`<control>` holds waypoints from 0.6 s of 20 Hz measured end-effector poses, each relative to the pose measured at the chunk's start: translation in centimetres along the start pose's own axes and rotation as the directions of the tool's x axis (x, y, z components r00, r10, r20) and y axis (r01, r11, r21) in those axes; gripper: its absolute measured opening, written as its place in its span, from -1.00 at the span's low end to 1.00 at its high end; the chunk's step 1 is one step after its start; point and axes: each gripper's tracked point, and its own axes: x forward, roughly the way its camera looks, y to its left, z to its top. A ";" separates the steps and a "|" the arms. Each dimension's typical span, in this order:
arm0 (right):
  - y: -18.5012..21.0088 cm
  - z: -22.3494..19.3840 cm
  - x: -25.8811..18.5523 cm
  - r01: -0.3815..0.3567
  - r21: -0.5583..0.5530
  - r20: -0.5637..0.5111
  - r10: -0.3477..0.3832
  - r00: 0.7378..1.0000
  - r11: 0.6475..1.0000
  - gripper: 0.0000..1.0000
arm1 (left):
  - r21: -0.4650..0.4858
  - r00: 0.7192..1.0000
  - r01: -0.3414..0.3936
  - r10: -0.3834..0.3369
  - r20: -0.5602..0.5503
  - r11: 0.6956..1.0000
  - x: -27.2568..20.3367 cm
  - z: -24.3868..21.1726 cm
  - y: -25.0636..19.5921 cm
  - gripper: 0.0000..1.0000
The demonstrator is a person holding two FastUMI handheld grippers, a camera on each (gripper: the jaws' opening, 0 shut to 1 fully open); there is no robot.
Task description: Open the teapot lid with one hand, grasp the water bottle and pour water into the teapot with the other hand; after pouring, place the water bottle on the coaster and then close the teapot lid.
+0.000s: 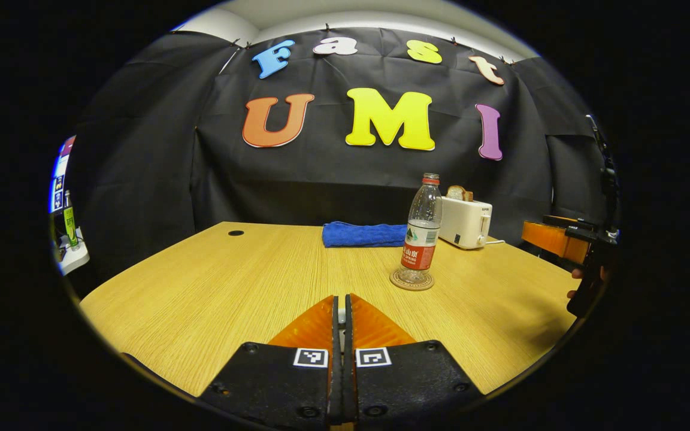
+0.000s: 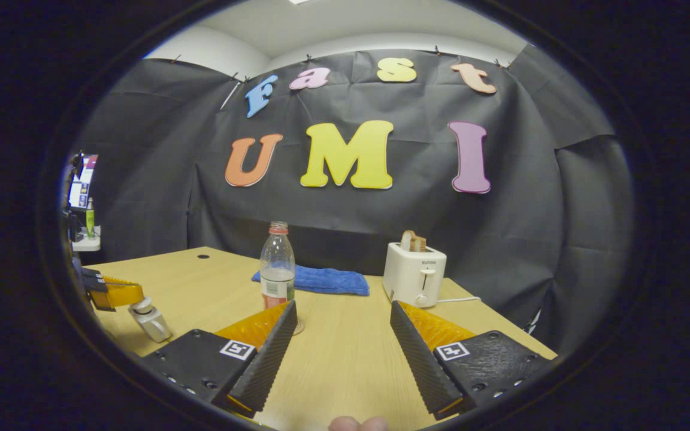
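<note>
The water bottle [image 1: 421, 230] stands upright on a round coaster [image 1: 411, 282] right of the table's middle, its red cap on. My left gripper [image 1: 340, 297] is low over the table's near side, jaws together with a pale sliver between them. From the right gripper view, the left gripper [image 2: 118, 294] sits at the far left with a small silvery piece, apparently the teapot lid [image 2: 151, 321], hanging at its fingertips. My right gripper [image 2: 342, 312] is open and holds nothing. The bottle [image 2: 277, 270] is just beyond its left finger. The right gripper [image 1: 554, 239] and a hand [image 1: 578, 281] appear at the table's right edge.
A folded blue towel [image 1: 364, 234] lies at the back of the wooden table [image 1: 213, 281]. A white toaster [image 1: 466, 222] with toast in it stands behind and to the right of the bottle, its cord trailing right. A small shelf with a green bottle [image 2: 90, 220] is off the table's left.
</note>
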 end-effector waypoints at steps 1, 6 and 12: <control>-0.1 -0.1 0.0 0.000 0.002 0.000 0.000 1.000 1.000 0.89 | 0.002 1.000 -0.002 0.002 -0.002 1.000 -0.1 0.0 0.0 -0.94; -0.1 -0.4 0.0 -0.007 0.016 -0.003 0.007 1.000 1.000 0.89 | 0.010 1.000 -0.020 0.020 -0.015 1.000 -0.2 -0.2 0.0 -0.94; -0.4 -0.2 -0.4 -0.007 0.022 0.009 0.006 1.000 1.000 0.87 | 0.031 0.998 -0.051 0.052 -0.026 0.998 -0.2 -0.2 0.1 -0.93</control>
